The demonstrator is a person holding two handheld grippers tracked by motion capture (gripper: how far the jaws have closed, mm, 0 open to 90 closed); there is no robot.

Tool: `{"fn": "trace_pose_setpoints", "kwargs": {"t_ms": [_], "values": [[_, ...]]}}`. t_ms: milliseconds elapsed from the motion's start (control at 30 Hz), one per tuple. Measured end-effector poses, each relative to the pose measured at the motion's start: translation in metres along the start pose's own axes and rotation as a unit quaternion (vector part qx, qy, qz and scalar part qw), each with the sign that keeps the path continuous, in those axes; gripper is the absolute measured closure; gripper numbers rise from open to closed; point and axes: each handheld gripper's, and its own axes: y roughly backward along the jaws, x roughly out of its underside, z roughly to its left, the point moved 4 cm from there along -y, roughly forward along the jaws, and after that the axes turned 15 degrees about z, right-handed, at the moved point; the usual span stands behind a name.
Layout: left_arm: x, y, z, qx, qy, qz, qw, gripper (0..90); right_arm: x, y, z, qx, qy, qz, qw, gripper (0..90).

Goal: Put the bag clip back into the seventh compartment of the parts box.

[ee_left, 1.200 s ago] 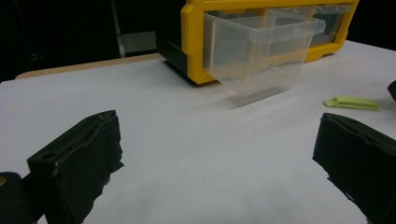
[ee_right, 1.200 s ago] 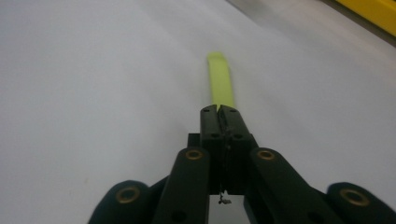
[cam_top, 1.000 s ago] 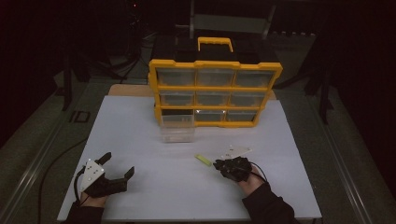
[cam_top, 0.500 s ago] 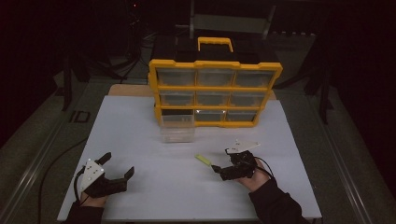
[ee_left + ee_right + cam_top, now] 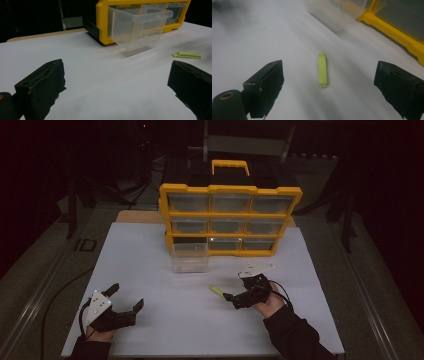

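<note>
Clear drawer (image 5: 190, 261) pulled out, looks empty, green clip (image 5: 216, 291) on table, R claw (image 5: 235, 294) just opened wide, L claw (image 5: 127, 297) wide, both holding nothing.

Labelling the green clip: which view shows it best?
Right gripper view: the green clip lies large and centred on the table, full length. The left gripper view catches it side-on at the right; the high view shows a small sliver.

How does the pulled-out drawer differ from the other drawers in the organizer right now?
The pulled-out drawer sticks forward from the bottom-left slot of the organizer; the other drawers sit flush in their slots. Its clear front and side walls stand exposed over the table, while the others show their fronts alone. They share the same clear plastic. Whether the others hold anything is too dim to tell.
</note>
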Motion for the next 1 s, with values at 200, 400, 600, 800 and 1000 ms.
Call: {"fn": "trace_pose_setpoints", "kwargs": {"t_ms": [200,400,600,800,1000], "values": [[0.000,0.000,0.000,0.001,0.001,-0.001,1.0000,1.0,-0.012,0.003,-0.003,-0.011,0.017,-0.008,0.9998,9.3],[0.000,0.000,0.000,0.001,0.002,-0.002,1.0000,1.0,-0.023,0.003,-0.006,-0.020,0.027,-0.009,0.9994,9.3],[0.000,0.001,0.001,0.000,0.000,-0.001,1.0000,1.0,-0.031,-0.004,-0.006,-0.024,0.036,-0.005,0.9991,9.3],[0.000,0.001,0.001,0.001,0.001,-0.002,1.0000,1.0,-0.037,-0.014,-0.007,-0.038,0.041,0.005,0.9984,13.3],[0.000,0.001,0.001,0.001,0.001,-0.003,1.0000,1.0,-0.041,-0.024,-0.007,-0.046,0.042,0.014,0.9980,13.0]]}}
